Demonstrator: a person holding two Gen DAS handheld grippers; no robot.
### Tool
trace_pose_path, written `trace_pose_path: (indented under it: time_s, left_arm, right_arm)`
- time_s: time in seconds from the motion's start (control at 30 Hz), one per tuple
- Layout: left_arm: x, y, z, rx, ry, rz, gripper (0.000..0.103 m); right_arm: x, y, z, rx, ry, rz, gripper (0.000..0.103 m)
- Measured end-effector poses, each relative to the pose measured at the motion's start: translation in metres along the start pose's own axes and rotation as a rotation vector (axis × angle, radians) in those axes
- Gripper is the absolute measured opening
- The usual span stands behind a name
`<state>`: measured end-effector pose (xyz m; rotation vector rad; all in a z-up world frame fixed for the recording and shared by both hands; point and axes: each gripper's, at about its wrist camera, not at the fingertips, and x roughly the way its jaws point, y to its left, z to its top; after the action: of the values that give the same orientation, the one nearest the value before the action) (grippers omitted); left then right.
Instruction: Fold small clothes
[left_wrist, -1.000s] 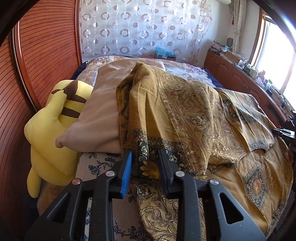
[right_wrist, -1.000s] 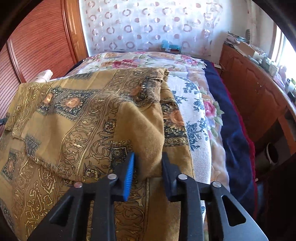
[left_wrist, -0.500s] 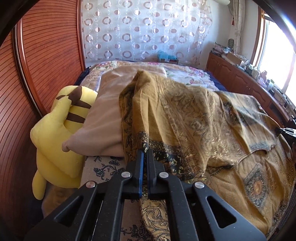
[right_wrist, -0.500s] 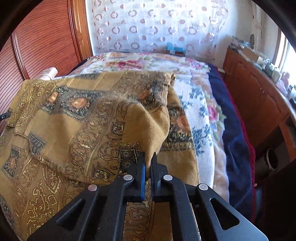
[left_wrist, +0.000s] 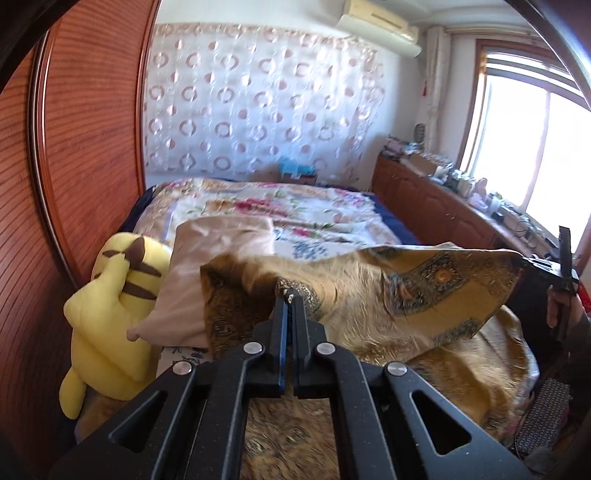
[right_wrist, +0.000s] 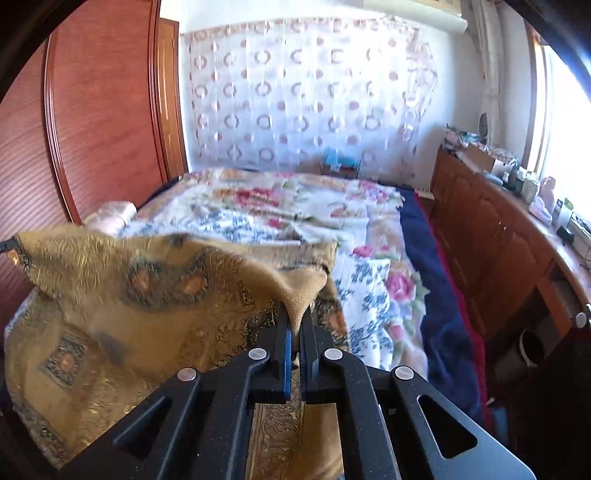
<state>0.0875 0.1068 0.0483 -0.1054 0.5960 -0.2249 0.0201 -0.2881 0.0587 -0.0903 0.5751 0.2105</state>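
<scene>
The ochre patterned garment (left_wrist: 424, 295) now hangs raised off the bed (left_wrist: 280, 206), stretched between the two grippers, where half a second earlier it lay draped flat with both grippers just clamping onto its near edge. A second ago both pairs of jaws stood open around the cloth; now both are shut on it and have lifted. That suggests the pick-up is done and the fold itself is beginning, likely carrying the held edge forward over the rest.

The left gripper (left_wrist: 290, 295) pinches a dark-bordered corner directly at its tips, and the cloth runs off to its right as a taut sheet toward the right gripper (right_wrist: 297, 314), which grips a plain mustard fold at its own tips, the fabric billowing away to its left. The lower part of the garment trails on the bed beneath both grippers. Its weave is thin and limp, printed with scrollwork and medallions; motion blur softens the raised portion.

Left of the left gripper lie a beige pillow (left_wrist: 207, 273) and a yellow plush toy (left_wrist: 110, 302); the floral bedspread (right_wrist: 295, 206) stretches ahead.
</scene>
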Motion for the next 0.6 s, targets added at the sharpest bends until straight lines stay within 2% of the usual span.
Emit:
trace_pose_path:
  time_s: [0.17, 0.33, 0.43, 0.6]
  left_arm:
    - [-0.038, -0.008, -0.01, -0.01, -0.017, -0.03, 0.003]
    - [-0.066, -0.004, -0.036, -0.064, 0.009, -0.049, 0.003]
    - [-0.064, -0.005, -0.058, -0.087, 0.053, -0.052, 0.003]
    - [-0.046, -0.013, -0.079, -0.105, 0.12, -0.071, 0.003]
  right_arm:
    - [-0.046, -0.01, -0.009, 0.004, -0.028, -0.018, 0.002]
    - [-0.081, -0.016, -0.026, 0.008, -0.03, -0.041, 0.002]
    - [-0.083, -0.016, -0.039, 0.022, 0.002, -0.035, 0.002]
    - [-0.06, -0.005, -0.071, 0.03, 0.1, -0.03, 0.002]
